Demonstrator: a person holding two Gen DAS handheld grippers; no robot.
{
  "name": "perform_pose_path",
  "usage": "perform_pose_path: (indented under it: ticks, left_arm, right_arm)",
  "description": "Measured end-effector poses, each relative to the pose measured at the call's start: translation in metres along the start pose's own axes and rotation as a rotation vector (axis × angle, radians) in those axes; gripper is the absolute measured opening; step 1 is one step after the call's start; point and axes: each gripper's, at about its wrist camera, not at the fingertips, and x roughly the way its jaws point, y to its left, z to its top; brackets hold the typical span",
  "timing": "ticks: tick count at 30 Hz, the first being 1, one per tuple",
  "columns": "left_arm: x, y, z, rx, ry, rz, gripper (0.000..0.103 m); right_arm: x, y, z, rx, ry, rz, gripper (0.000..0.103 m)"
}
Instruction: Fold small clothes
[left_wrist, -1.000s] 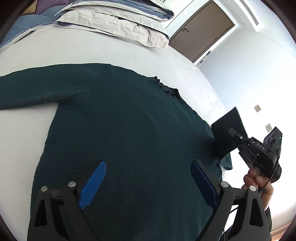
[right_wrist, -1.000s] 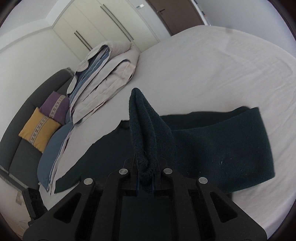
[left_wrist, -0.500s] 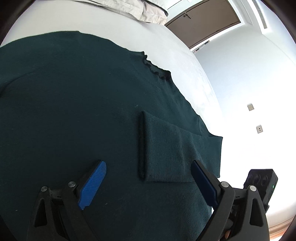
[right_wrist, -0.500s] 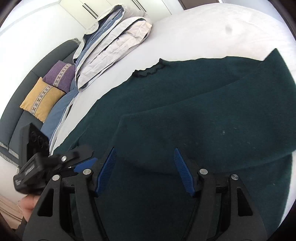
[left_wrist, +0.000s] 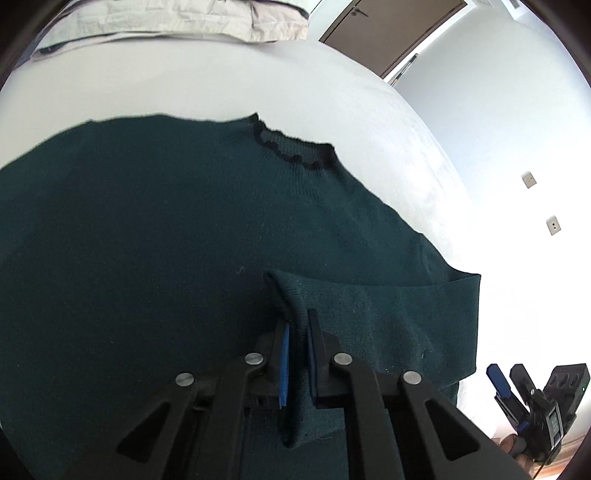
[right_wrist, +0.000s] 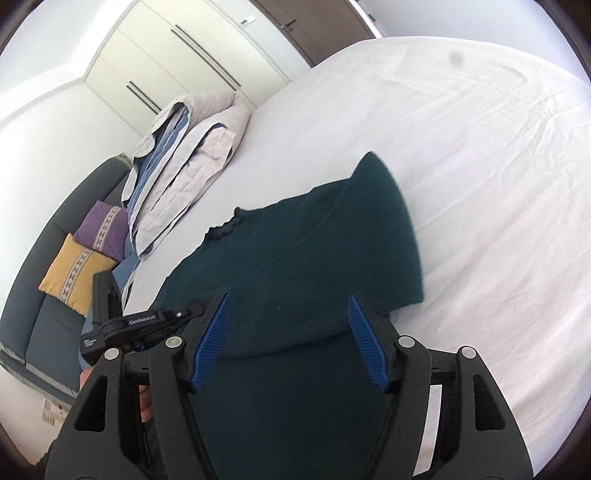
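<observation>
A dark green knit sweater (left_wrist: 166, 236) lies flat on the white bed (left_wrist: 221, 85), its frilled collar (left_wrist: 291, 151) pointing away. Its right sleeve (left_wrist: 388, 317) is folded inward across the body. My left gripper (left_wrist: 297, 354) is shut on the cuff end of that folded sleeve. The sweater also shows in the right wrist view (right_wrist: 314, 258). My right gripper (right_wrist: 288, 339) is open and empty, just above the sweater's right side; it also shows at the lower right of the left wrist view (left_wrist: 506, 384).
Folded grey and blue bedding (right_wrist: 184, 147) lies at the head of the bed. A dark sofa with a yellow cushion (right_wrist: 74, 273) and a purple cushion (right_wrist: 103, 229) stands to the left. A brown door (left_wrist: 384, 33) and white wardrobes (right_wrist: 177, 55) lie beyond.
My right gripper laid the sleeve across the sweater, let go and drew back. My left gripper has moved onto the sleeve's cuff end and shut on it.
</observation>
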Motion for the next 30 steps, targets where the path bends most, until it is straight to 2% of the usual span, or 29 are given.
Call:
perform_pose_path:
  ticks: [3,8,14,20,22,24,26,30]
  left_arm:
    - [-0.024,-0.006,0.007,0.061,-0.088,0.026,0.009]
    - [-0.044,0.014,0.027,0.050,-0.196,0.052,0.009]
    - [-0.021,0.048,0.027,0.004,-0.154,0.082,0.009]
    - [-0.016,0.053,0.024,-0.005,-0.189,0.055,0.009]
    - [-0.015,0.053,0.023,0.004,-0.183,0.068,0.009]
    - [-0.013,0.055,0.021,0.004,-0.182,0.076,0.009]
    - [-0.012,0.058,0.018,0.000,-0.184,0.082,0.009]
    - [-0.009,0.068,0.008,-0.034,-0.187,0.075,0.009]
  right_arm:
    - [-0.004,-0.020,0.017,0.033,-0.023,-0.037,0.063]
    - [0.008,-0.048,0.050,0.076,-0.014,-0.087,0.060]
    - [0.054,-0.061,0.085,0.050,0.043,-0.174,0.053]
    - [0.108,-0.062,0.107,0.038,0.113,-0.200,0.053]
    - [0.123,-0.060,0.110,0.004,0.139,-0.219,0.045]
    - [0.139,-0.059,0.114,-0.015,0.167,-0.256,0.012]
    - [0.146,-0.059,0.118,-0.025,0.170,-0.270,0.006]
    - [0.156,-0.055,0.123,-0.052,0.167,-0.294,0.005]
